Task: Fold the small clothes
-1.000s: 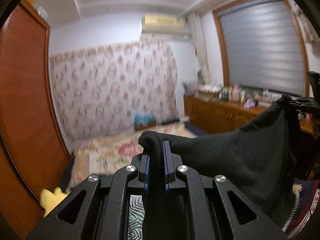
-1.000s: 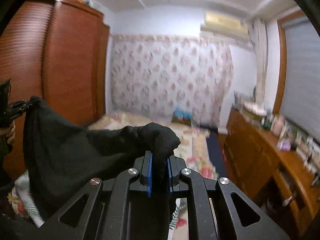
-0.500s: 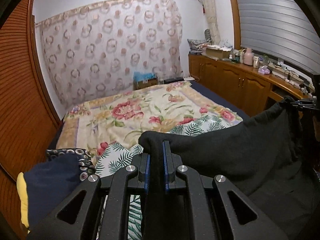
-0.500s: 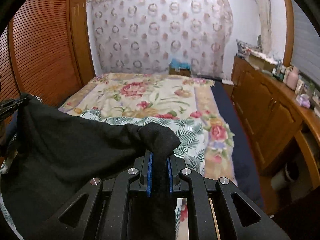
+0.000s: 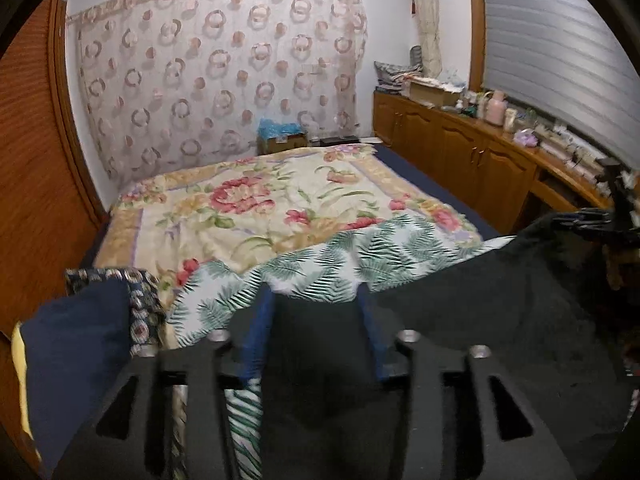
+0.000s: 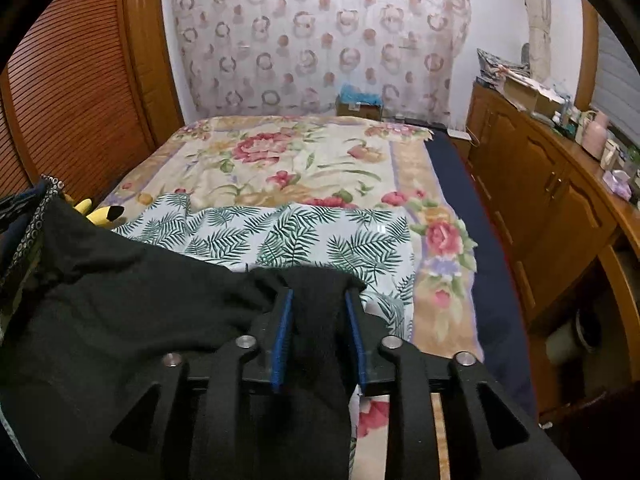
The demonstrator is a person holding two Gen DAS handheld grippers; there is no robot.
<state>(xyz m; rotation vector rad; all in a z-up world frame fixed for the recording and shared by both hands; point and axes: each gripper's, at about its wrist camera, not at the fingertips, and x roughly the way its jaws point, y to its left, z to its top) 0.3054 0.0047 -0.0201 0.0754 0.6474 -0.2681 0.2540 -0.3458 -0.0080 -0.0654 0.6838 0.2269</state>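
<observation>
Just let go: both my hand-held grippers, left [image 5: 316, 320] and right [image 6: 320, 316], have spread their jaws, so the black garment [image 6: 140, 312] lies loose between them at lower frame, down on the bed [image 6: 304, 160], ready for folding.

No text, label, brand, number or sign can be read in either view.

Black left claw [image 5: 316, 332], black right claw [image 6: 320, 332], blue pads [image 6: 282, 340], silver screws [image 6: 245, 341]

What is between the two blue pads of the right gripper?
The black garment lies between the right gripper's just-opened pads, seen in the right wrist view.
</observation>
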